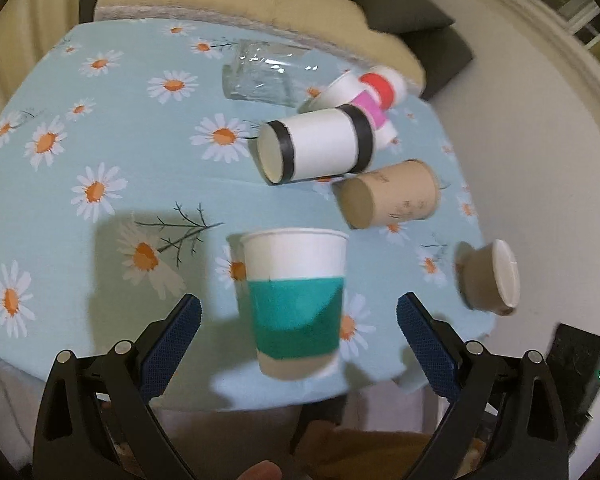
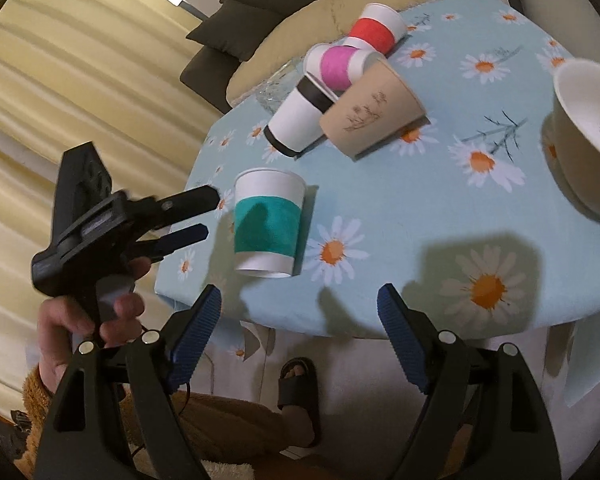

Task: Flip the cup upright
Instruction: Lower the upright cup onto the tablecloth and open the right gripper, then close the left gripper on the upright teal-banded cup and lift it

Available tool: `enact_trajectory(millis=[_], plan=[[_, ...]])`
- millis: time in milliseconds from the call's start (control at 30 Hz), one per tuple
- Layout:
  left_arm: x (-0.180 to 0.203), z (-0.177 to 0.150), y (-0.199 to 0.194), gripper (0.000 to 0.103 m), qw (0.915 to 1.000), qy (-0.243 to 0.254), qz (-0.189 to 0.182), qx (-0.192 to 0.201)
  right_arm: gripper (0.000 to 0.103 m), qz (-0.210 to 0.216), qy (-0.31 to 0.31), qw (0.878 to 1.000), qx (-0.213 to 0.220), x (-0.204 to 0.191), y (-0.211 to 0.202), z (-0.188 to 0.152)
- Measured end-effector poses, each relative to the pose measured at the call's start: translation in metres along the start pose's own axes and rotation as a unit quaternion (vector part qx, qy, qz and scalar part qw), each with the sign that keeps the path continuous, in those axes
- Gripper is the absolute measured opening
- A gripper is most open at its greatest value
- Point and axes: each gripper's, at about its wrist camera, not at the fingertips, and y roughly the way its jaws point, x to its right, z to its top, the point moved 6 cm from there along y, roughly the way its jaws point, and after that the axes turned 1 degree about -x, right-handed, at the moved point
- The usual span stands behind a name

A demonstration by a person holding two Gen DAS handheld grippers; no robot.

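Note:
A white paper cup with a teal sleeve (image 1: 296, 300) stands upright, mouth up, near the table's front edge; it also shows in the right wrist view (image 2: 266, 224). My left gripper (image 1: 298, 320) is open, its blue pads either side of the cup without touching. In the right wrist view the left gripper (image 2: 204, 216) sits just left of the cup. My right gripper (image 2: 300, 312) is open and empty, below the table edge. Other cups lie on their sides: a black-banded white cup (image 1: 316, 148), a brown cup (image 1: 388, 196), a pink-sleeved cup (image 2: 340, 64) and a red-sleeved cup (image 2: 376, 28).
A glass jar (image 1: 260, 76) lies on its side at the back. A tan bowl (image 2: 588, 136) rests tilted at the right, also in the left wrist view (image 1: 488, 276). The daisy tablecloth (image 1: 100, 140) covers a round table. Cushions and a sofa stand behind.

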Motion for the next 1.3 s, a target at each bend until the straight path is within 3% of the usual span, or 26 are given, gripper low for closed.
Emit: enact_trajectory(millis=[300, 433, 600, 867, 1033, 1300], plan=[[0.017, 0.001, 0.029, 0.093, 0.9969, 0.029, 0.064, -0.035, 0.08, 0.051, 0.029, 0.998, 0.004, 0.011, -0.01, 0.012], [0.013, 0.001, 0.04, 0.086, 0.9939, 0.029, 0.096, -0.044, 0.08, 0.041, 0.032, 0.999, 0.005, 0.015, -0.011, 0.015], [0.006, 0.002, 0.052, 0.065, 0.9933, 0.025, 0.099, -0.056, 0.08, 0.062, 0.045, 0.997, 0.007, 0.018, -0.016, 0.019], [0.013, 0.003, 0.055, 0.063, 0.9936, 0.038, 0.095, -0.047, 0.08, 0.06, 0.043, 0.997, 0.006, 0.016, -0.013, 0.02], [0.02, 0.005, 0.038, 0.063, 0.9952, 0.049, 0.084, -0.017, 0.08, 0.061, 0.037, 0.997, 0.004, 0.014, -0.011, 0.018], [0.039, -0.001, -0.014, 0.063, 0.9902, 0.083, 0.043, 0.104, 0.08, 0.08, 0.011, 0.996, 0.023, 0.002, -0.019, 0.02]])
